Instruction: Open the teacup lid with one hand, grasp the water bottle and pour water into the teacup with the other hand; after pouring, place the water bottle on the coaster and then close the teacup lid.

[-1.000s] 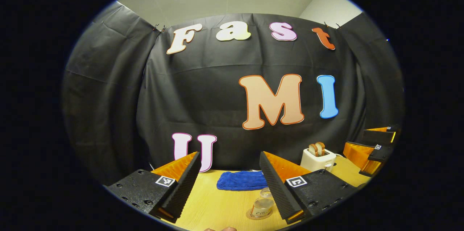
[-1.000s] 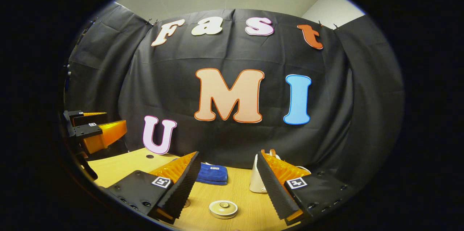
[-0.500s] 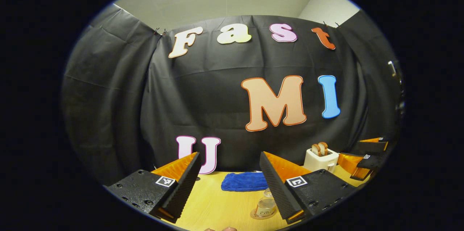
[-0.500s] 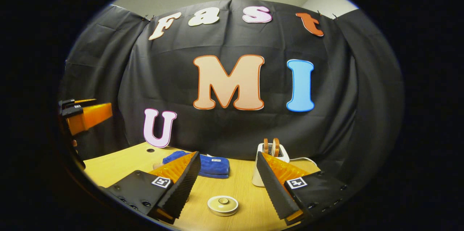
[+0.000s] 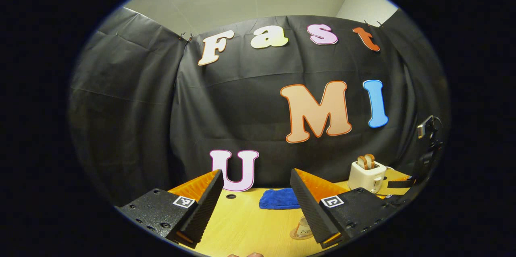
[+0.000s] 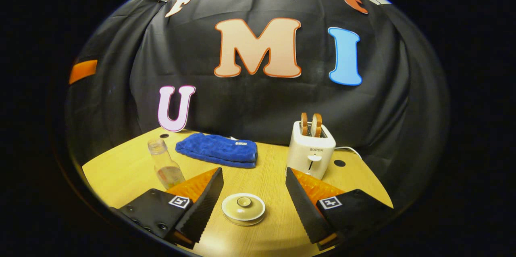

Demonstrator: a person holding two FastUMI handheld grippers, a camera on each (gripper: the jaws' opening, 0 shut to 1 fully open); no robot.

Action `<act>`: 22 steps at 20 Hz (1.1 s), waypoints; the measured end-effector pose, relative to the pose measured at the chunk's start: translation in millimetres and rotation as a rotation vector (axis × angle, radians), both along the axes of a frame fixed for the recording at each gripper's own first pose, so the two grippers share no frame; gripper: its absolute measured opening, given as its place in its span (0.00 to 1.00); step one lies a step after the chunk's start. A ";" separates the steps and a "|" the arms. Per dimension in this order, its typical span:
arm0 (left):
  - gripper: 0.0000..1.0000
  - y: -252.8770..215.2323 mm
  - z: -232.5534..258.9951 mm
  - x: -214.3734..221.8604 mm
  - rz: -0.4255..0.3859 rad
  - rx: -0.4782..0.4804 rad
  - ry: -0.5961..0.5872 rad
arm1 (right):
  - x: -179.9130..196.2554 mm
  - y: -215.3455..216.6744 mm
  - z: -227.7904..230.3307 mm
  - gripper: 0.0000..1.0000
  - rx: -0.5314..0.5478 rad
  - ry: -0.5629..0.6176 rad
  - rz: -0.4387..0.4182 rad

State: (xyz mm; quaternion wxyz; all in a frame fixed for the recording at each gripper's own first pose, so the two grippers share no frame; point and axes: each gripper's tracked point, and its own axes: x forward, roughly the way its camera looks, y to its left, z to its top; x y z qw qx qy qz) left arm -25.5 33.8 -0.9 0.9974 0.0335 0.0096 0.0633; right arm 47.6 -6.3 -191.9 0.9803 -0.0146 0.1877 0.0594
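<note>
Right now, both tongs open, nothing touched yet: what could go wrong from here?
1. The lid is low with a small knob; the right tongs, wide open around it, could slip off or drag the teacup.
2. The water bottle is slim, clear and uncapped; a tilted grip could spill it.
3. The toaster stands close behind, so it could get bumped.

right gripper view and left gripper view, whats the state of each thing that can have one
teacup lid: on the teacup, closed
water bottle: upright on the table, no cap that I can see, a little liquid at the bottom
toaster: two bread slices standing up out of the slots
blue towel: folded, lying flat
left gripper: open, holding nothing
right gripper: open, holding nothing, the lidded teacup between its fingers
</note>
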 end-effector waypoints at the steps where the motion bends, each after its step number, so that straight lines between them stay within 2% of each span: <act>1: 0.97 0.7 -0.2 -1.5 0.007 0.006 0.004 | 2.7 1.7 -9.4 0.99 -0.011 0.015 0.010; 6: 0.97 7.1 0.1 -6.4 0.031 0.035 0.013 | 10.0 10.8 -50.0 1.00 -0.038 0.087 0.060; 7: 0.96 7.8 0.4 -7.0 0.037 0.041 0.019 | 11.5 11.8 -56.6 0.94 -0.038 0.099 0.065; 8: 0.95 9.5 -0.5 -7.5 0.042 0.047 0.022 | 13.1 11.8 -62.8 0.94 -0.046 0.111 0.067; 10: 0.95 11.3 -1.8 -9.2 0.048 0.054 0.029 | 14.7 11.9 -74.1 0.84 -0.060 0.138 0.070; 13: 0.95 13.3 -0.7 -10.2 0.059 0.057 0.033 | 12.5 15.5 -93.0 0.82 -0.069 0.192 0.088; 14: 0.95 14.3 -2.2 -10.7 0.061 0.058 0.036 | 12.3 16.6 -97.3 0.84 -0.072 0.204 0.095; 18: 0.95 16.5 -4.1 -12.3 0.070 0.065 0.040 | 11.1 19.4 -103.5 0.58 -0.096 0.207 0.106; 19: 0.95 16.9 -4.4 -11.8 0.070 0.066 0.041 | 9.3 20.1 -105.5 0.54 -0.100 0.214 0.112; 21: 0.95 17.5 -5.1 -12.6 0.073 0.065 0.045 | 11.3 21.3 -104.0 0.58 -0.103 0.207 0.115; 22: 0.95 17.8 -6.0 -12.8 0.074 0.063 0.046 | 10.9 21.3 -103.3 0.51 -0.107 0.204 0.117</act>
